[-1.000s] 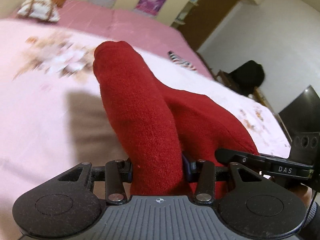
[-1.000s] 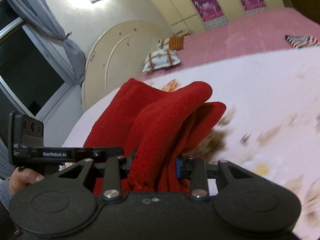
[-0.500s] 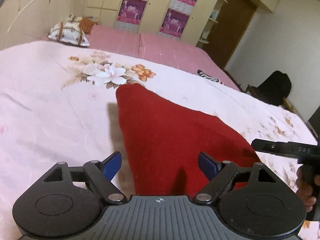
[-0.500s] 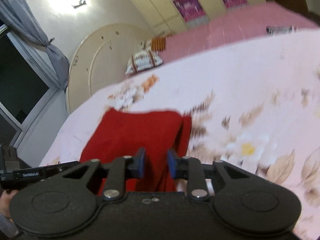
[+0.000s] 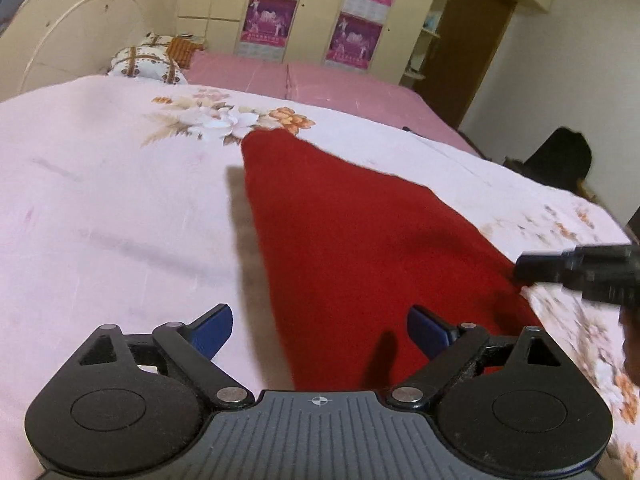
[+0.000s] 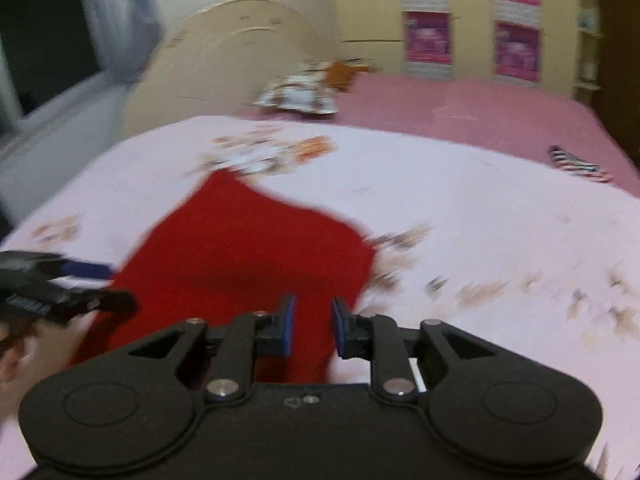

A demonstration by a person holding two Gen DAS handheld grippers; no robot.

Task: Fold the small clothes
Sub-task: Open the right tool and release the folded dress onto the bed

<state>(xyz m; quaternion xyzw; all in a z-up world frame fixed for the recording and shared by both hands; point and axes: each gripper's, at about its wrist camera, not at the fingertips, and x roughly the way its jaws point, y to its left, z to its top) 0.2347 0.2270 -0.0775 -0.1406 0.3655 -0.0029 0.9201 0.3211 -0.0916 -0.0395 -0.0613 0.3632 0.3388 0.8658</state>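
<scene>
Bedroom; bed (image 5: 100, 208) spread with a pale pink floral sheet, cream wardrobe behind bearing 4 purple posters.

Left gripper (image 5: 320, 330): blue-padded jaws spread wide, holding nothing, above the near end of the red garment (image 5: 352, 248).

Right gripper (image 6: 313, 326): jaws parted by a narrow gap, nothing between them, over the garment's near right edge; view blurred.

Red garment: 1 knitted piece, lying flat on the sheet, folded into a rough wedge, its far corner touching the printed flower cluster (image 5: 228, 120).

Beyond: patterned pillow (image 5: 146, 66) by the rounded cream headboard (image 5: 80, 36); 1 striped cloth (image 6: 580, 164) well apart on the darker pink sheet.
</scene>
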